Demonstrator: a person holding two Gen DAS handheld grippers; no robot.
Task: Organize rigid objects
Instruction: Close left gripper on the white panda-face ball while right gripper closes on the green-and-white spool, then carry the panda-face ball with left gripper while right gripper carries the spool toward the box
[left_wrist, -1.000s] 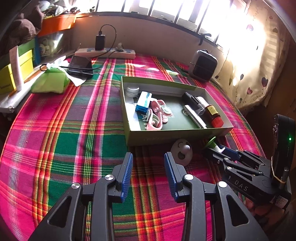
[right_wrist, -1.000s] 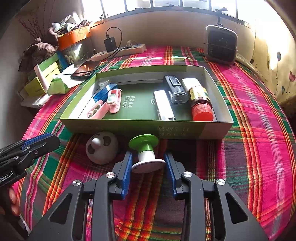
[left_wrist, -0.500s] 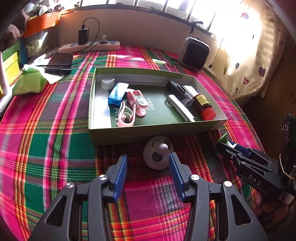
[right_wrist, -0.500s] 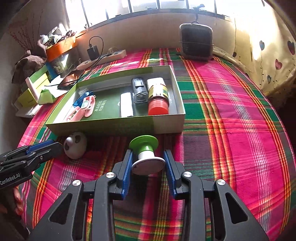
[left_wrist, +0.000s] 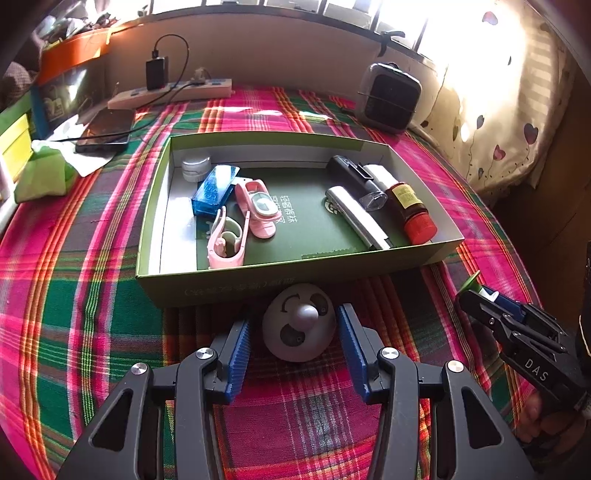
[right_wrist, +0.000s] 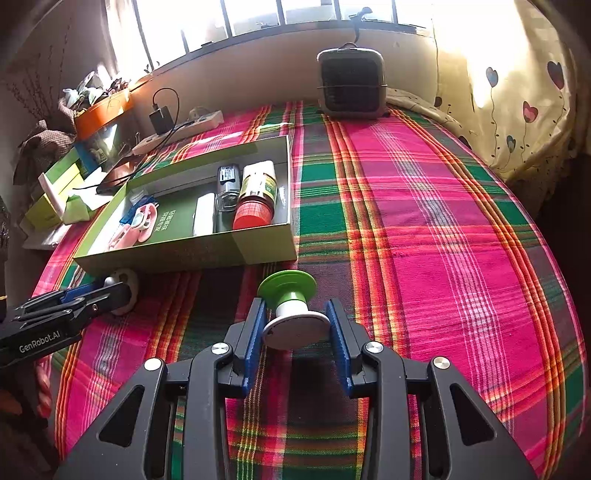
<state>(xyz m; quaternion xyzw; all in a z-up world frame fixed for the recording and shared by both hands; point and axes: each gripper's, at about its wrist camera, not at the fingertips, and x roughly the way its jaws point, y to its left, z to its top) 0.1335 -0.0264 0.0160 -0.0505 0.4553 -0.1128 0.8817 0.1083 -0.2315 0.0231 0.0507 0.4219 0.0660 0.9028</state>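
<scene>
Nearest, the left gripper (left_wrist: 291, 334) stands spread with its blue ribbed pads on either side of a round white dome-shaped gadget (left_wrist: 298, 326) with a grey knob, which lies on the pink-and-green plaid cloth (left_wrist: 74, 295) just before the box; the pads do not touch it. Beside it, the right gripper (right_wrist: 295, 325) pinches a white spool-shaped piece with a green flared top (right_wrist: 290, 308) above the cloth, near the box's front corner. Its black body reads "DAS" in the left view, while the left one reads "GenRobot.AI" in the right view. Beyond lies the shallow green cardboard box (left_wrist: 236, 284), with Chinese print too small to read, holding a blue case (left_wrist: 215, 189), pink clips (left_wrist: 240, 218), a silver bar (left_wrist: 356, 218), and a red-capped bottle (left_wrist: 412, 208). Farther back stand a dark square fan (right_wrist: 351, 85) and a white power strip (left_wrist: 170, 94).
</scene>
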